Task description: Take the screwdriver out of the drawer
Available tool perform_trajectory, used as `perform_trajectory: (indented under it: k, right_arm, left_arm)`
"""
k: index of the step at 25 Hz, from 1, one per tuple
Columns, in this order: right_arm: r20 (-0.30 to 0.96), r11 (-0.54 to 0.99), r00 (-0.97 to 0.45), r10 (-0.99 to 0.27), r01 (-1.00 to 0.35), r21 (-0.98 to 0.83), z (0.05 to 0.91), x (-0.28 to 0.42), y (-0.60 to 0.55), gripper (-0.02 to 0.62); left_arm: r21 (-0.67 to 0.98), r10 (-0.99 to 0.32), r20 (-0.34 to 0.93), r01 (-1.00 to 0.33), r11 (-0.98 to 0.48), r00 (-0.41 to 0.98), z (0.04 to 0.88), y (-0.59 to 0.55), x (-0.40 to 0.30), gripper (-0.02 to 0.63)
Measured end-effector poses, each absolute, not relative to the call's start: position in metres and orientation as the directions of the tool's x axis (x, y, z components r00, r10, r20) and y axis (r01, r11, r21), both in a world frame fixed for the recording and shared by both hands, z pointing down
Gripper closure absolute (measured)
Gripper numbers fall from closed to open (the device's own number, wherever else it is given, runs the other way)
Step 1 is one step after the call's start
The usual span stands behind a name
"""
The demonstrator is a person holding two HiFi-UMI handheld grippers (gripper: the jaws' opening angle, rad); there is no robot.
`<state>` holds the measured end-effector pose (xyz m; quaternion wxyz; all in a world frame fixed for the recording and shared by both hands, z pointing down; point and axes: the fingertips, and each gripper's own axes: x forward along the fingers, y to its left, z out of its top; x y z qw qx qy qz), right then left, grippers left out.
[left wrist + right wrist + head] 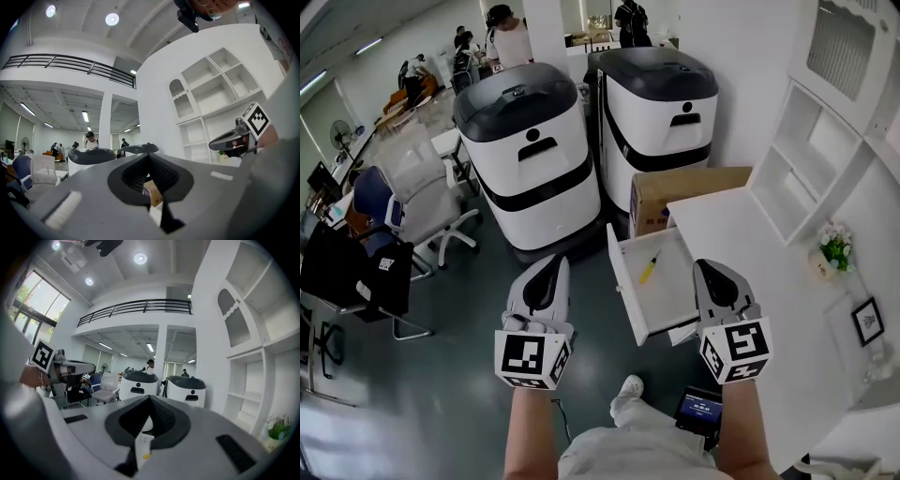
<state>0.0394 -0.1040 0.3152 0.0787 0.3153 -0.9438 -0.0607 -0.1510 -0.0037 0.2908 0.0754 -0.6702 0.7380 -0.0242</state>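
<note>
In the head view a white drawer [620, 283] stands pulled out from the white desk [750, 246]. A yellow-handled screwdriver [650, 267] lies inside it near the back. My left gripper [554, 266] is shut and empty, hovering over the floor just left of the drawer. My right gripper [706, 269] is shut and empty too, at the drawer's right front corner, over the desk edge. The left gripper [148, 154] in its own view points level, its jaws closed together. The right gripper [150, 397] in its own view also shows closed jaws with nothing held.
Two white-and-black machines [531, 159] [660, 111] stand behind the drawer, with a cardboard box [686, 192] beside them. White shelves [806, 173], a small plant [835, 247] and a picture frame [867, 321] line the right. Office chairs [420, 199] stand left. A screen device [701, 410] lies on the floor.
</note>
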Motion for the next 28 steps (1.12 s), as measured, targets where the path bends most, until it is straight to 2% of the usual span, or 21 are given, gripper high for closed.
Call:
perform_trajectory:
  k: [10, 28]
  right_arm:
    - [0.146, 0.784, -0.77, -0.621, -0.605, 0.14, 0.329, 0.012, -0.184, 0.589]
    - [0.198, 0.706, -0.685, -0.701, -0.707, 0.051, 0.356, 0.006, -0.218, 0.589]
  left_arm:
    - [-0.119, -0.999, -0.032, -0.992, 0.046, -0.042, 0.307, -0.1, -0.175, 0.597]
    - [-0.112, -0.996, 0.015, -0.99, -0.089, 0.088, 0.327, -0.155, -0.187, 0.597]
